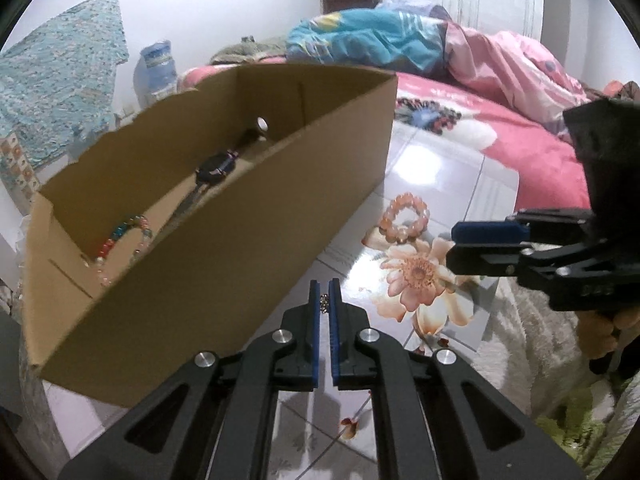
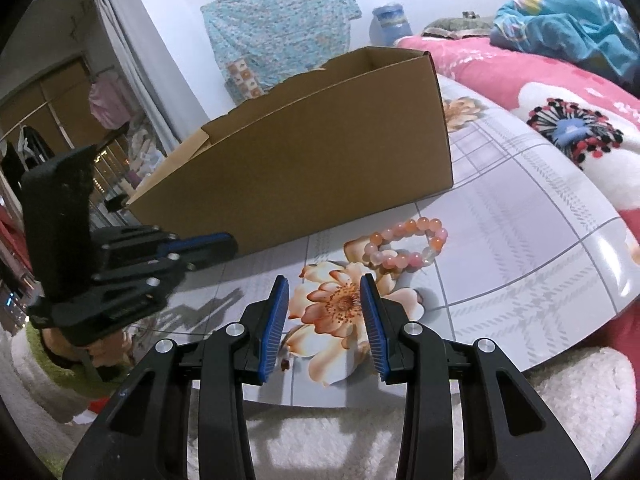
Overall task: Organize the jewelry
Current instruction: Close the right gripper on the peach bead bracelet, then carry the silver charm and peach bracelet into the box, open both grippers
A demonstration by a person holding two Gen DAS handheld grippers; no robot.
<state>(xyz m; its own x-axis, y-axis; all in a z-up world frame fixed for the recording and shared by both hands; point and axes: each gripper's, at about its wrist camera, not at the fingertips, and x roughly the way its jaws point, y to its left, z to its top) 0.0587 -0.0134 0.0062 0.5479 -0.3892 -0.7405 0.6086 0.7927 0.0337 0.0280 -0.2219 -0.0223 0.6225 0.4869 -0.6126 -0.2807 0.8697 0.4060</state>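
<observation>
The cardboard box [image 1: 224, 216] lies with its long axis running diagonally away from the cameras toward the bed, open top up, already holding a black watch [image 1: 216, 168] lengthwise along that axis and a multicoloured bead bracelet [image 1: 124, 240] at the near end. The pink bead bracelet [image 2: 408, 244] lies flat on the tabletop [image 2: 520, 240] just beside the box's near long wall, ahead of the right claw [image 2: 324, 320], whose fingers stand apart and could, I judge, roll its round beads away. The left claw [image 1: 325, 304], near the same wall, is clamped on a tiny metallic piece [image 1: 324, 303] that may slip out before clearing the rim.
</observation>
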